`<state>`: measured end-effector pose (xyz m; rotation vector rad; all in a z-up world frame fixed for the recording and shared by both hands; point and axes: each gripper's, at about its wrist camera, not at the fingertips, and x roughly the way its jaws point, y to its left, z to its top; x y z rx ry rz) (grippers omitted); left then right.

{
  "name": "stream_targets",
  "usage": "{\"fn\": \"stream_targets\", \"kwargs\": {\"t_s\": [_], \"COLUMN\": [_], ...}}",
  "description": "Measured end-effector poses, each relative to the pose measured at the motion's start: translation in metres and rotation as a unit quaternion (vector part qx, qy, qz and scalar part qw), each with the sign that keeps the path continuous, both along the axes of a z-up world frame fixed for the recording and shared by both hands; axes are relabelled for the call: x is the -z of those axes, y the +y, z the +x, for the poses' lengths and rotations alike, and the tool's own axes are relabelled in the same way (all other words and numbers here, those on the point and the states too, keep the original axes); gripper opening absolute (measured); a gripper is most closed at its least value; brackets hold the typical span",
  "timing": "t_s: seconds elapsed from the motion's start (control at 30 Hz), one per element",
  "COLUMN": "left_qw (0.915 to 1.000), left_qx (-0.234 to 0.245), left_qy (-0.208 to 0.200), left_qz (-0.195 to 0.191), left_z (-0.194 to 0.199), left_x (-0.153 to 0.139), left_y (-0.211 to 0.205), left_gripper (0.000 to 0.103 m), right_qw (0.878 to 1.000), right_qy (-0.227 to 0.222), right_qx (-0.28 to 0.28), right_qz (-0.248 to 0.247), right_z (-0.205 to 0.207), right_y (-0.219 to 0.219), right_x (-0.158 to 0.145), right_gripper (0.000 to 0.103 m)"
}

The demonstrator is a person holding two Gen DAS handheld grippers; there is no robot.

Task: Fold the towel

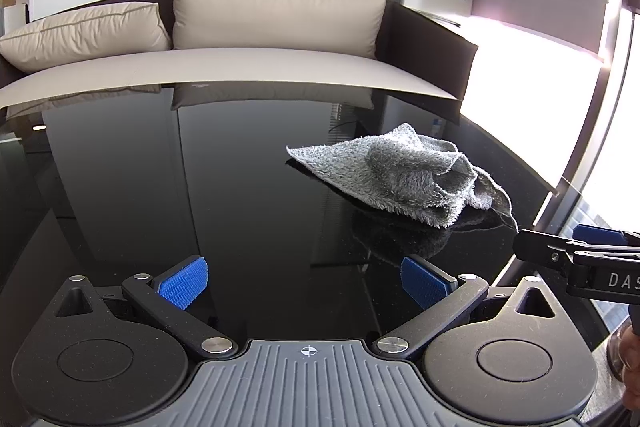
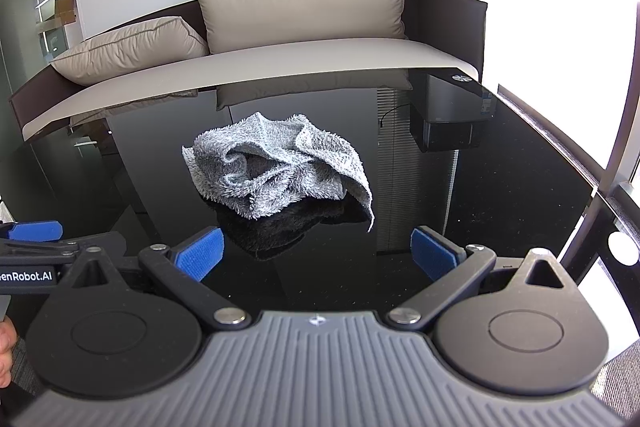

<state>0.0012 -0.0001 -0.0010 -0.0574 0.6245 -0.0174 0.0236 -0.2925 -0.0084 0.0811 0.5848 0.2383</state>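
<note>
**Both grippers spread, towel crumpled**

The left gripper [image 1: 304,281] and right gripper [image 2: 316,255] hover level, near the towel [image 2: 276,169], jaws wide apart, holding nothing. The towel lies bunched on the black table [image 2: 500,167], clear of both.

Your right gripper [image 2: 316,255] holds its jaws wide apart above the worktop [image 2: 500,187]. The crumpled towel [image 2: 276,167] lies just ahead, untouched.
</note>
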Motion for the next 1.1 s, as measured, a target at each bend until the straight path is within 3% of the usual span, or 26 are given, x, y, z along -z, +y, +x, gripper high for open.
{"fn": "stream_targets", "kwargs": {"t_s": [1.1], "left_qw": [1.0000], "left_qx": [0.000], "left_qy": [0.001], "left_qz": [-0.001], "left_z": [0.0013], "left_x": [-0.0001], "left_y": [0.0011], "left_gripper": [0.102], "right_qw": [1.000], "right_qy": [0.001], "right_qx": [-0.001], "right_qz": [-0.002], "right_z": [0.0032], "right_y": [0.0053], "right_x": [0.0050], "right_gripper": [0.102]}}
